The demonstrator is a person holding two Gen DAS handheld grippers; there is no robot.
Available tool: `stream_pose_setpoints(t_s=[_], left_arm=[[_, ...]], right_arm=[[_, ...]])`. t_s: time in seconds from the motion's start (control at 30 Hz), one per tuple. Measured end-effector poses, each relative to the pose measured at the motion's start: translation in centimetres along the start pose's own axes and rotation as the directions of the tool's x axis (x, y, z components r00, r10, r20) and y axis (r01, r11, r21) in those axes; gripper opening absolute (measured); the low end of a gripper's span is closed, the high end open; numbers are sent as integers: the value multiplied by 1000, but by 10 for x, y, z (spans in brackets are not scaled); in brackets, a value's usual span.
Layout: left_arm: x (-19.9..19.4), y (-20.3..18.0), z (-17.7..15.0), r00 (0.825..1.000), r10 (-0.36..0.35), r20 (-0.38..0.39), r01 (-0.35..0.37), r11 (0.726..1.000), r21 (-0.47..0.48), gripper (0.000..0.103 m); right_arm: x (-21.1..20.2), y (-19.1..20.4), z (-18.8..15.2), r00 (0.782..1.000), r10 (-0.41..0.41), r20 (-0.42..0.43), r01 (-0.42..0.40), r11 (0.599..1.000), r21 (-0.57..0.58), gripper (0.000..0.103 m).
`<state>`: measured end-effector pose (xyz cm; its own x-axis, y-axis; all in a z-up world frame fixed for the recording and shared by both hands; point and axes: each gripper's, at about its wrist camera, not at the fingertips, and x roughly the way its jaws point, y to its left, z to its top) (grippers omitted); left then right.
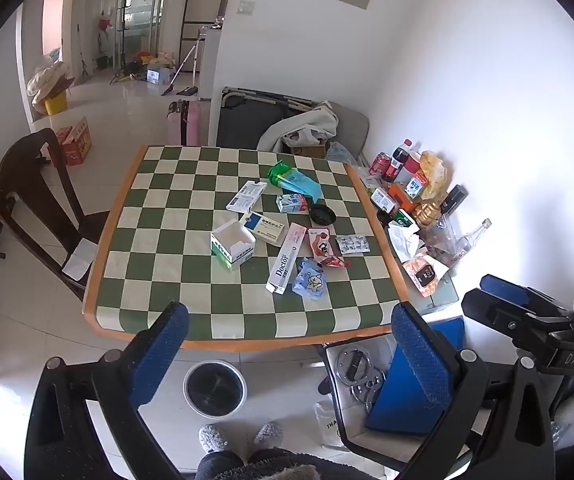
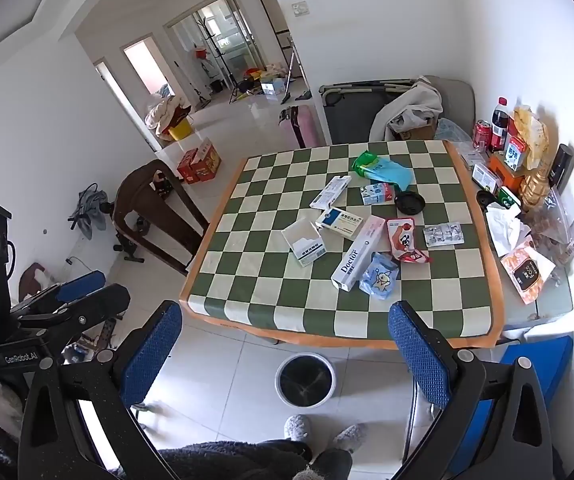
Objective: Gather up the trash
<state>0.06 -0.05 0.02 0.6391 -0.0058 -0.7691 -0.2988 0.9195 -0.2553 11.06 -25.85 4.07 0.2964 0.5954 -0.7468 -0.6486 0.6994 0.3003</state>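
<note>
trash (image 1: 287, 232) litters checkered table (image 1: 159, 280); floor bin (image 1: 215, 390) dark-lined; both tools (image 1: 287, 356) (image 2: 283, 356) wide, holding nothing.

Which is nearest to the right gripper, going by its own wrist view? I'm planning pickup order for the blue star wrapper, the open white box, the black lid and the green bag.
1. Blue star wrapper, near the table's front edge, closest to the right gripper.
2. Open white box, mid-table, left.
3. Black lid, farther back, right.
4. Green bag, near the far edge.

Right hand-held gripper (image 2: 287, 356) held wide open above a lined bin (image 2: 305, 378) on the floor; wrappers and boxes strewn across checkered desk (image 2: 247, 264).
</note>
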Motion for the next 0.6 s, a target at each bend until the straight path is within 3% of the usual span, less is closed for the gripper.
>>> stream_pose_setpoints(t_s=[0.6], left_arm=[[1,-13,4,999,-38,5,38,999,10,103]], right_arm=[[-1,-2,0,1000,12,-4,-12,1000,0,103]])
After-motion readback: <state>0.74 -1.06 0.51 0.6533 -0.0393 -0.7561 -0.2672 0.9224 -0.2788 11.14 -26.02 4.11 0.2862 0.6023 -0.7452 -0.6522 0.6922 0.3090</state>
